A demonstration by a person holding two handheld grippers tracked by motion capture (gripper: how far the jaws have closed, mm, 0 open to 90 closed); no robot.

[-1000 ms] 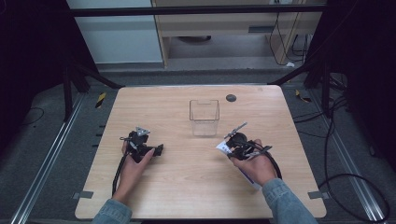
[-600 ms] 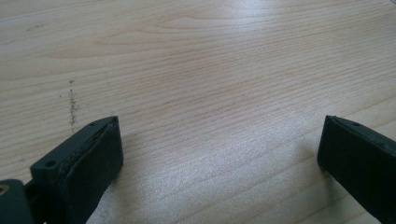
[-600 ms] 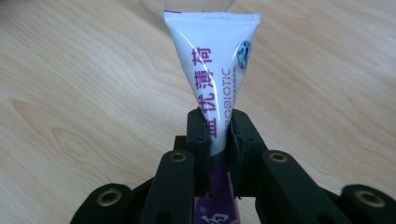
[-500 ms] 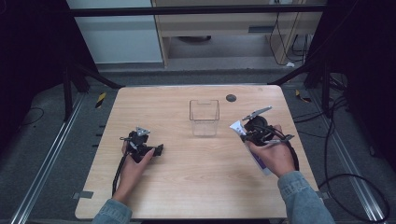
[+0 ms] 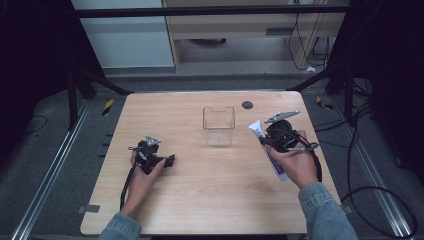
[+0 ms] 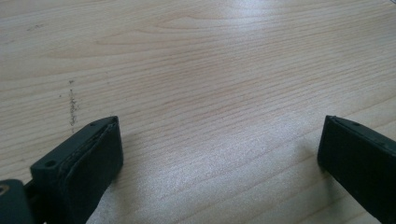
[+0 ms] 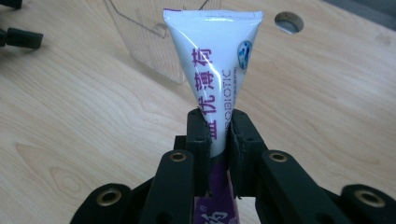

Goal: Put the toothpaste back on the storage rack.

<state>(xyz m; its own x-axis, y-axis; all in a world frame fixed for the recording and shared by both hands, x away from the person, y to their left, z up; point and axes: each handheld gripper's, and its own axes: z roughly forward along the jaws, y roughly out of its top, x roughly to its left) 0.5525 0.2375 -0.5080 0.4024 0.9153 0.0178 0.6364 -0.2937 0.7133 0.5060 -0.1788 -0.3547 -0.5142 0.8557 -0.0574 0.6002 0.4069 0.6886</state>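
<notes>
The wooden table (image 5: pixel 210 195) lies under both grippers. A clear plastic box (image 5: pixel 218 125) stands between them, nearer the right gripper (image 5: pixel 267 136), whose jaws clamp a white-and-purple toothpaste tube (image 7: pixel 215 79), crimped end beyond the fingertips. The left gripper (image 5: pixel 169 161) rests jaws apart, nothing between.

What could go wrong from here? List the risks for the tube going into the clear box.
The right hand-held gripper pinches the white-and-purple plastic tube mid-body, so it may pivot or slip. The clear square plastic box looks light and stands unheld; the tube's wide crimped end could catch its rim and tip it.
</notes>
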